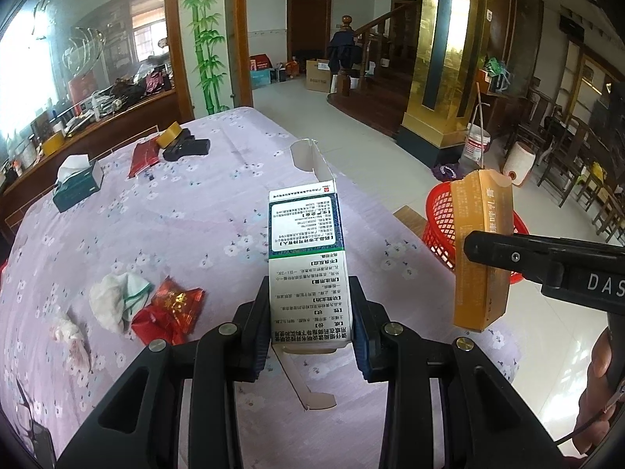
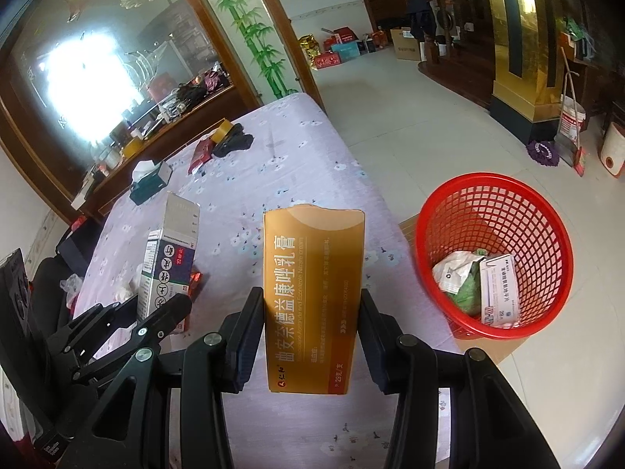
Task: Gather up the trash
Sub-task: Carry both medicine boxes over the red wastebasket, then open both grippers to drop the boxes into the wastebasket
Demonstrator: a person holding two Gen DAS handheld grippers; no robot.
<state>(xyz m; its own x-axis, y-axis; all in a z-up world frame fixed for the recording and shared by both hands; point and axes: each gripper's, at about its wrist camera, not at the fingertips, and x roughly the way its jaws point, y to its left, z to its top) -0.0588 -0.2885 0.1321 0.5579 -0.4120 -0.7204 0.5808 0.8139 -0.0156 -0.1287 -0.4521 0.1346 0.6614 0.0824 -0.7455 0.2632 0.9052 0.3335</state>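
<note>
Red basket (image 2: 493, 258) on floor, just beside counter (image 1: 187, 211); already holds a few discarded packets. Left tongs (image 1: 311, 324) grip white medicine box (image 1: 304, 258), above counter, near basket. Right tongs (image 2: 311, 336) grip orange carton (image 2: 314, 297), nearer basket, not yet over it. Left on counter, away from basket: crumpled tissues (image 1: 117, 301), red foil wrappers (image 1: 168, 312). Roughly midway.
</note>
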